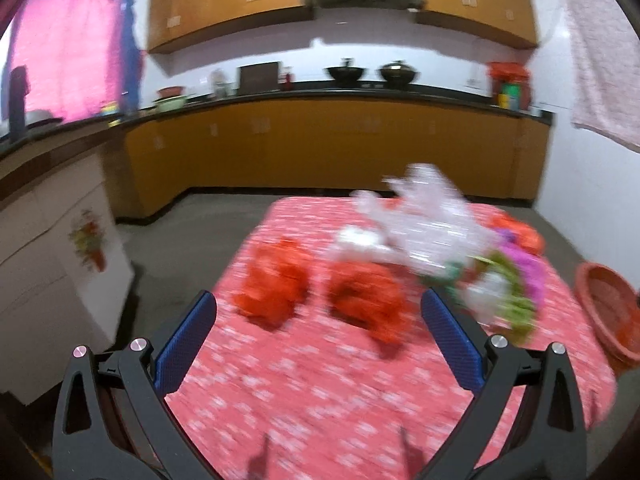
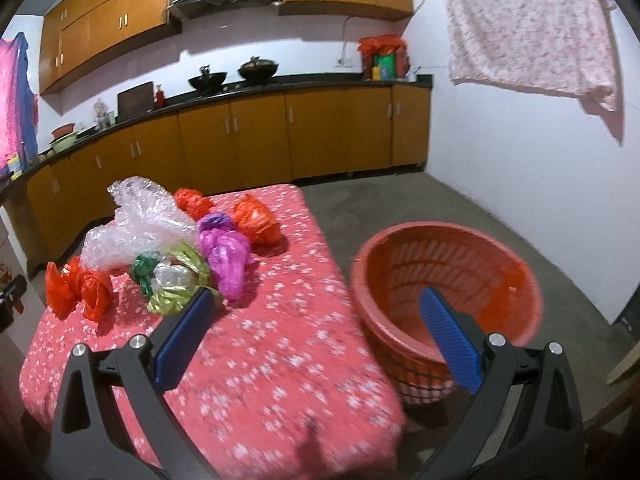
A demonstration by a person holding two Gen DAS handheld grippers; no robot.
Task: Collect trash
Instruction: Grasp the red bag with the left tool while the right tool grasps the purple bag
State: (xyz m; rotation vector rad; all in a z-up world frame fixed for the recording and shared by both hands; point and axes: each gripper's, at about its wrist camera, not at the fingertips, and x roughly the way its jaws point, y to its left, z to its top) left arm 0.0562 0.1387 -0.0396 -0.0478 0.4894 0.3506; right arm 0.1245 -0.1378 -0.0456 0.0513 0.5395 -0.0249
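Crumpled plastic bags lie on a table with a red flowered cloth [image 2: 280, 344]: two orange ones [image 1: 276, 284] [image 1: 368, 300] near the left edge, clear bubble wrap [image 2: 136, 220], a green and silver bundle [image 2: 172, 280], a purple bag [image 2: 224, 252] and more orange bags [image 2: 256, 218] behind. My left gripper [image 1: 318, 312] hovers open above the cloth, just short of the two orange bags. My right gripper [image 2: 316, 308] is open and holds nothing, over the table's right edge. An orange basket [image 2: 448, 280] stands on the floor right of the table, with an orange bag [image 2: 508, 300] inside.
Kitchen counter with wooden cabinets [image 2: 280, 136] runs along the back wall, bearing woks and containers. A white appliance with a flower sticker [image 1: 60, 260] stands left of the table. A pink cloth [image 2: 532, 28] hangs on the right wall. Grey floor [image 2: 400, 200] surrounds the table.
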